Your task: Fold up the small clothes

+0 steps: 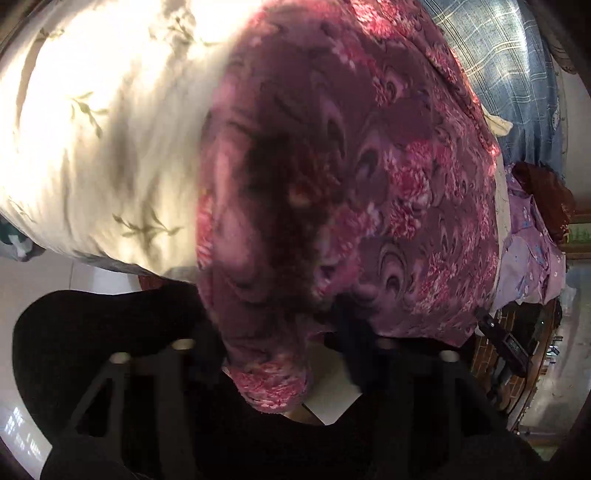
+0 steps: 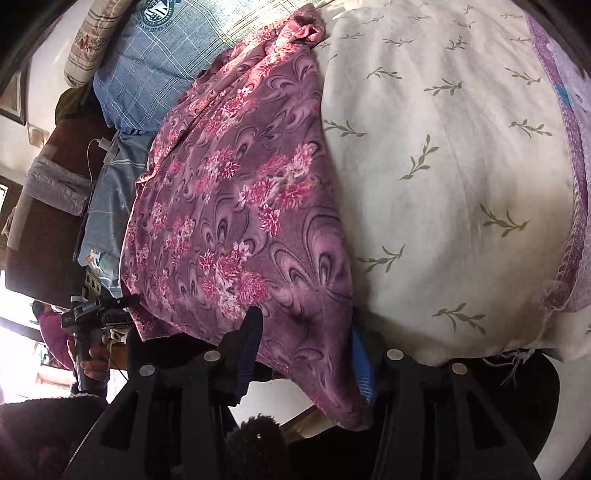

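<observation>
The garment (image 2: 236,206) is purple with pink flowers; beside it, the cream sheet (image 2: 461,166) bears olive sprigs.

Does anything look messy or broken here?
Yes. The white quilt is frayed at its bottom corner, with loose threads hanging down. The purple flowery cloth lies rumpled, not flat, and its top end is bunched up. Nothing looks spilled.
</observation>
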Motion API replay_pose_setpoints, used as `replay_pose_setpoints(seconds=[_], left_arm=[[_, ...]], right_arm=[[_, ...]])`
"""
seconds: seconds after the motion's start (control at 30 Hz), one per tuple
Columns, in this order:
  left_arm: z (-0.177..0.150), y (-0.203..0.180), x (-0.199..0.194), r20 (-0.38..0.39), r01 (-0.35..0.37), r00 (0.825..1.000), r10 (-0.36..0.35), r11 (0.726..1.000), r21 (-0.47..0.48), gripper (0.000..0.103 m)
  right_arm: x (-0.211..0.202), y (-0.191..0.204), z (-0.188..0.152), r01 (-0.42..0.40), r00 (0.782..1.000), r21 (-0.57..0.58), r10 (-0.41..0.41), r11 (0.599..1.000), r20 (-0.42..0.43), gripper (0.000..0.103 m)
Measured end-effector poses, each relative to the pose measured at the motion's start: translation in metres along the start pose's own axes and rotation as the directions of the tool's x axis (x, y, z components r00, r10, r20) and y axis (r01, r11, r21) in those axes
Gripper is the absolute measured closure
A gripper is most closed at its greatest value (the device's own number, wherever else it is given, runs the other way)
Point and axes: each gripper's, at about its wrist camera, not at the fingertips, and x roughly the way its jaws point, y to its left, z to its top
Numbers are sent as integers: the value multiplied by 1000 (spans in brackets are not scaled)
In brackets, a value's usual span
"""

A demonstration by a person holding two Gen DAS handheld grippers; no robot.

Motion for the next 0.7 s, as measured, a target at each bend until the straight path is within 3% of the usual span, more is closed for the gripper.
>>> replay_pose_setpoints(seconds=[0.03, 0.13, 0.23, 0.37, 0.57, 0.7], left_arm=[[-2, -2, -1, -1, 14, 1000, -14, 1000, 6, 88], [-13, -24, -21, 35, 5, 999, -9, 993, 117, 96], [-22, -45, -60, 97, 61, 992, -82, 976, 208, 96], [-18, -68, -100, 184, 122, 968, -173, 958, 261, 96], [32, -84, -121, 224, 203, 941, -255, 952, 230, 96], [86, -100, -121, 242, 241, 927, -286, 950, 197, 96]], right_arm=[[0, 1, 0, 29, 1000, -12, -29, 1000, 4, 84], [-9, 4, -5, 3, 1000, 0, -3, 1000, 10, 96], [-23, 3, -6, -100, 995, 45, 99, 994, 33, 99], [-36, 0, 1, -232, 971, 114, 223, 966, 85, 99], [-40, 6, 33, -423, 903, 177, 396, 889, 166, 99], [-33, 15, 76, -541, 837, 199, 499, 817, 225, 99]])
